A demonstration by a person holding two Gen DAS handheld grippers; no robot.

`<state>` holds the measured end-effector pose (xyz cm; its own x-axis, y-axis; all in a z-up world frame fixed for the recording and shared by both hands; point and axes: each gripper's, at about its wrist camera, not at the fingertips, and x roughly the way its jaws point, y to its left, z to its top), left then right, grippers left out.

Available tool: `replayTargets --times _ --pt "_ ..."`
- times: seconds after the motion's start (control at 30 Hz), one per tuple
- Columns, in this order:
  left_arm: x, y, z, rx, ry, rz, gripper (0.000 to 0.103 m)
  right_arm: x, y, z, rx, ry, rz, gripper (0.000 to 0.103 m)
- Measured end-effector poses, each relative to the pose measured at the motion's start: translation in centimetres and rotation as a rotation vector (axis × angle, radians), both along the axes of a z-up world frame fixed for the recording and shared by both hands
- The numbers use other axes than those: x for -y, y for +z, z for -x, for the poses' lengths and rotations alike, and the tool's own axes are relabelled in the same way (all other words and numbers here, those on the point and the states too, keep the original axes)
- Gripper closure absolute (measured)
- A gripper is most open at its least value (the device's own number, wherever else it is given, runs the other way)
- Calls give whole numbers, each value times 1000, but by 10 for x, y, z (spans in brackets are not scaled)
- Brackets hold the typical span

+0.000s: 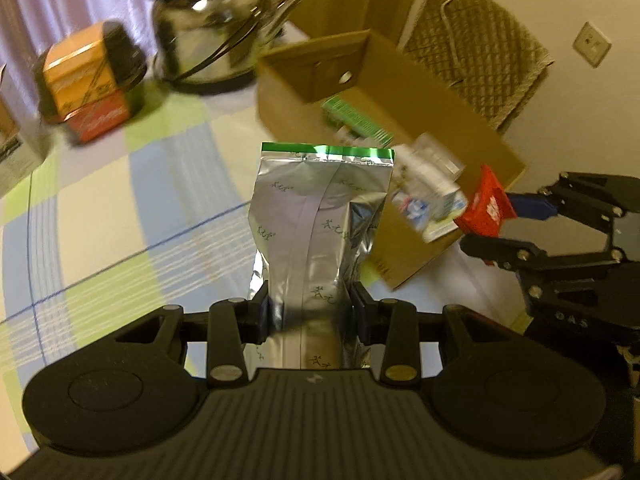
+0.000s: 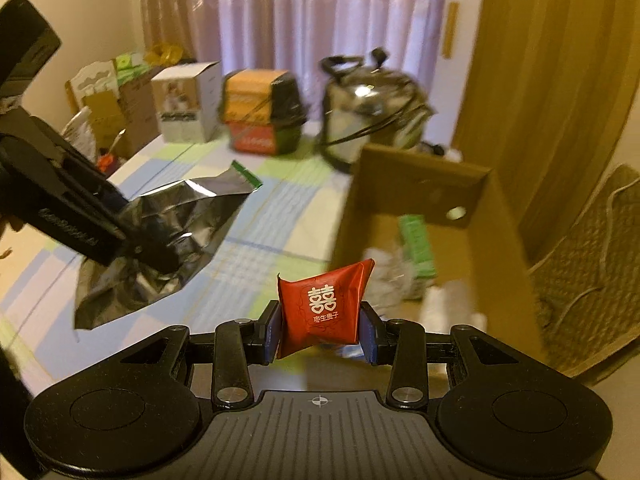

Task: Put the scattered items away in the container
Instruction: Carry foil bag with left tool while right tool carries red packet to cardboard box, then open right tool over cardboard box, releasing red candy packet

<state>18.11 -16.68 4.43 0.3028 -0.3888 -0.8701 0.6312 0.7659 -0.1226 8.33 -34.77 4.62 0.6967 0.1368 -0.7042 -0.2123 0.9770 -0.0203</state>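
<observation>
Left tongs (image 1: 311,306): closed on the lower part of a silver foil pouch (image 1: 320,216) with a green sealed top edge; the pouch stands upright between the pads, raised above the checked tablecloth of the table (image 1: 120,208). Right tongs (image 2: 322,330): closed on a small red candy packet (image 2: 322,308) printed with a white double-happiness character, held at the near corner of the cardboard box (image 2: 424,168). The box sits open on the table, beside the foil pouch in the left wrist view (image 1: 452,80). Contents of the box: a green carton (image 2: 416,244) and white crumpled packets (image 2: 388,276), details blurred. In the right wrist view the left tongs (image 2: 132,240) and the foil pouch (image 2: 176,216) appear to the left of the box. Behind the box: a steel kettle (image 1: 216,24) and an orange and black stack of containers (image 1: 92,76). Far edge of the table: a white carton (image 2: 186,100).
</observation>
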Motion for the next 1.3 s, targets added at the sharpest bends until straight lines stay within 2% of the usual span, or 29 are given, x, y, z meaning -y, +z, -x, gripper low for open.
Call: replayTargets --times 0.17,0.4,0.67,1.3 --pt "37 17 1 8 -23 25 69 42 6 -5 21 -57 25 61" --pt "78 32 -8 10 -21 45 69 79 -7 -16 10 -72 56 61" --pt "103 40 -27 -12 18 68 69 93 -19 -29 -3 -53 53 61" --pt "128 24 -47 -119 165 138 69 105 -25 -49 -42 21 78 60"
